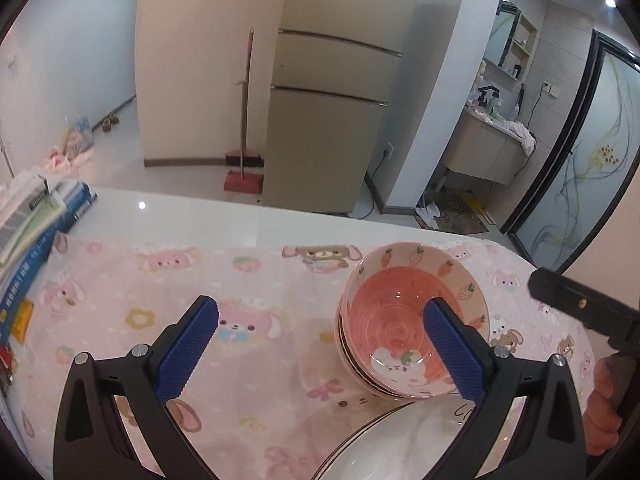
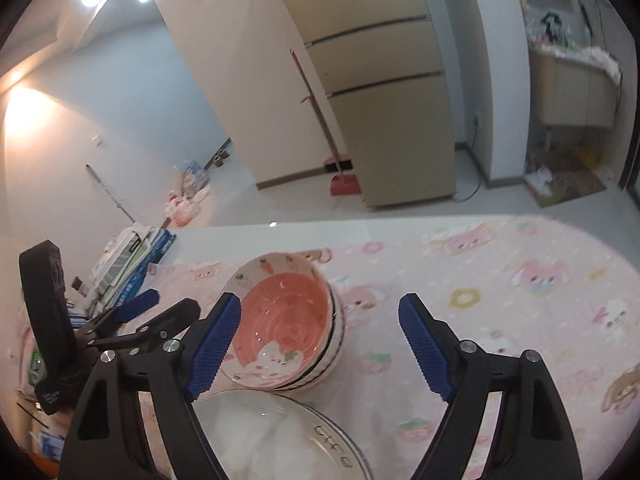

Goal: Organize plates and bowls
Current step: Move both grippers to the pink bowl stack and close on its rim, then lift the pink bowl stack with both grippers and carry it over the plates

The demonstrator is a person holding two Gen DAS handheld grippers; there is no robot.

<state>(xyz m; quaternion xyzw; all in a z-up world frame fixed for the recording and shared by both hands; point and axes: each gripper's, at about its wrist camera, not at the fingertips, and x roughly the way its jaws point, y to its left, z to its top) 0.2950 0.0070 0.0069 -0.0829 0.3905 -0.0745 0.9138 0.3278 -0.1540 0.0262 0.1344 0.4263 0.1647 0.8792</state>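
Between the two tools stands a stack of pink bowls (image 1: 412,320), upright on the pink cartoon-print cloth (image 1: 248,276) that covers the counter (image 1: 208,212). Left tool (image 1: 320,344): blue pads apart, nothing between them; the bowls lie behind its right-hand finger (image 1: 452,348), contact not discernible. Right tool (image 2: 320,344): pads likewise apart and empty, its left-hand finger (image 2: 214,342) overlapping the bowl rim in view. Just below the bowls, nearer both tools, lies a white plate (image 2: 280,440) with a dark rim line. Beyond the left tool, at the counter's left end, rests a pile of books (image 1: 36,216). A hand (image 1: 602,412) grips the right tool's handle.
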